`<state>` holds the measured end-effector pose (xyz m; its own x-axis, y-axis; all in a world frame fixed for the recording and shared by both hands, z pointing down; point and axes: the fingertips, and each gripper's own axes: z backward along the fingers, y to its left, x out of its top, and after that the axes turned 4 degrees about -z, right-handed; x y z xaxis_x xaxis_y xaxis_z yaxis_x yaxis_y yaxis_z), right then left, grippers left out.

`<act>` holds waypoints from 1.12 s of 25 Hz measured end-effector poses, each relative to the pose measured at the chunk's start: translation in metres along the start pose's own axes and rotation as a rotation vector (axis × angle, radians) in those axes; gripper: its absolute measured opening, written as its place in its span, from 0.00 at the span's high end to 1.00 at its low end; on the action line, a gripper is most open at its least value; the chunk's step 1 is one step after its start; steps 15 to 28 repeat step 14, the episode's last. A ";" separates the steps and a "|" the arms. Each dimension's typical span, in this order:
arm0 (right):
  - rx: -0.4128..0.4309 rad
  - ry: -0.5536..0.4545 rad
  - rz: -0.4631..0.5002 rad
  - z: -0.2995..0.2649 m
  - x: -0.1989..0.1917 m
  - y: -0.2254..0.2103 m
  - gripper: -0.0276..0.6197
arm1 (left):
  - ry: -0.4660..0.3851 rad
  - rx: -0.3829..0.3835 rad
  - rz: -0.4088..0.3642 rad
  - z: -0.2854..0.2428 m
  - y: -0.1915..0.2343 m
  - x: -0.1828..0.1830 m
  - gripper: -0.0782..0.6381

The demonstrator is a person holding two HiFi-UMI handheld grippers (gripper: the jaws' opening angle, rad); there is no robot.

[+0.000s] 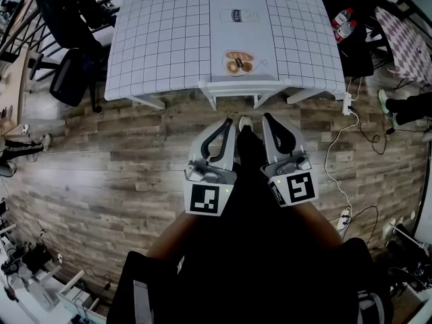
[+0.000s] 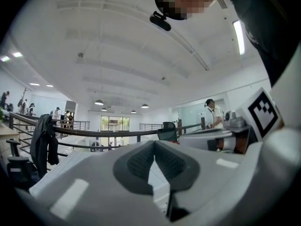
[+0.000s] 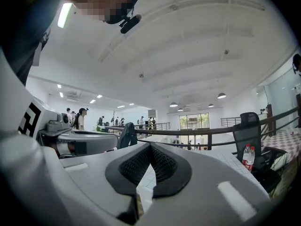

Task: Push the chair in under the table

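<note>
**Status.** The chair (image 1: 235, 86) stands at the middle of the bench's near edge. Only a white rail and two white legs show beyond the checked cloth of the bench (image 1: 162, 39). Judged from this position, the push is largely done. At most a final nudge is left, if the seat is not fully home.

**Tongs.** The left tongs (image 1: 227, 122) and the right tongs (image 1: 268, 117) are held side by side, level, pointing at the chair. A strip of bare wood floor (image 1: 101, 154) lies between their tips and the chair legs, so neither touches the chair. In the left gripper view the left tongs (image 2: 154, 143) are pressed together with nothing between the pads. The right gripper view shows the same for the right tongs (image 3: 150, 145).

**Not verifiable.**
- The seat and most of the chair frame are hidden under the cloth, so how far in the chair sits cannot be told.
- Both gripper views look out level over the bench top and do not show the chair.
- The person's dark clothing fills the lower middle of the head view. One shoe (image 1: 245, 123) shows between the tongs.
- The far edge of the bench is cut off.
</note>
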<state>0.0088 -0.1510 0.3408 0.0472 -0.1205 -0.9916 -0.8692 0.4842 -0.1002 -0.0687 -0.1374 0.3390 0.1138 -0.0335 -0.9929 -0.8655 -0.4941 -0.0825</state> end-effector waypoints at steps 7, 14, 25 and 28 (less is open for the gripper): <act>-0.018 -0.003 0.010 -0.002 0.003 -0.004 0.96 | -0.004 0.005 -0.007 0.007 0.003 -0.001 0.88; 0.000 0.012 0.018 -0.009 -0.003 0.008 0.96 | -0.002 0.025 0.009 0.009 0.015 -0.006 0.88; 0.000 0.012 0.018 -0.009 -0.003 0.008 0.96 | -0.002 0.025 0.009 0.009 0.015 -0.006 0.88; 0.000 0.012 0.018 -0.009 -0.003 0.008 0.96 | -0.002 0.025 0.009 0.009 0.015 -0.006 0.88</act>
